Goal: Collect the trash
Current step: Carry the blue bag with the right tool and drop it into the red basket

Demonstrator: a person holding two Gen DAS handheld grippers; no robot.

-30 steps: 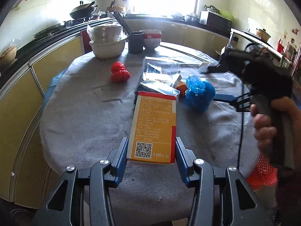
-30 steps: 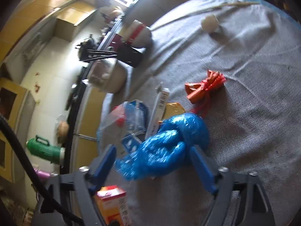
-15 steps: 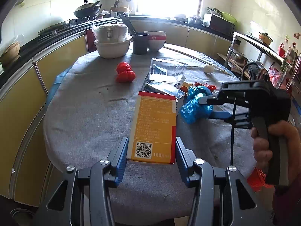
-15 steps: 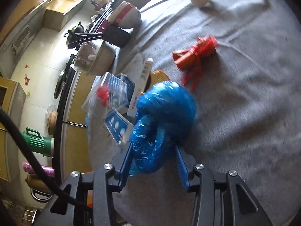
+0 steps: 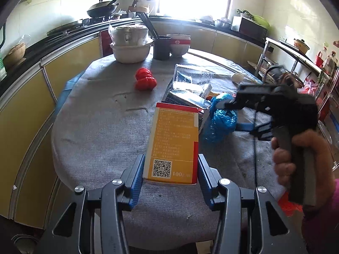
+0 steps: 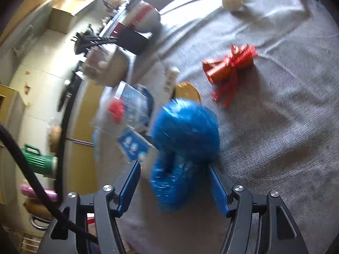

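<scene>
The left claw (image 5: 170,170) is clenching the orange carton (image 5: 174,141) low in the middle of its view, both blue pads pressing flat on the carton's sides, its far end tipping out over the grey tabletop (image 5: 101,122). Firm hold there, nothing slipping.

Moving right: the right claw (image 6: 174,187) is hovering around the crumpled blue plastic bag (image 6: 184,139), and its jaws have just been opening. The bag is sitting between them, but the left pad is standing clear of it, so I'm calling that claw released, with the bag bulging forward past the fingertips. The right-wrist view is blurring, so contact on the right pad is hard to tell.

The risk from here: that bag is soft and springy, and most of its bulk is lying ahead of the pads. A squeeze this far back could pinch only a thin fold and let the rest drop out. It could also drag the clutter just beside it, the blue packet (image 6: 132,145) and the clear plastic box (image 5: 191,80).

Containers: the clear box is showing only dark packaging through its walls. At the upper left, the white basin (image 5: 130,51) is carrying another covered white bowl; contents hidden. The black cup (image 5: 162,46) is holding dark utensils.
</scene>
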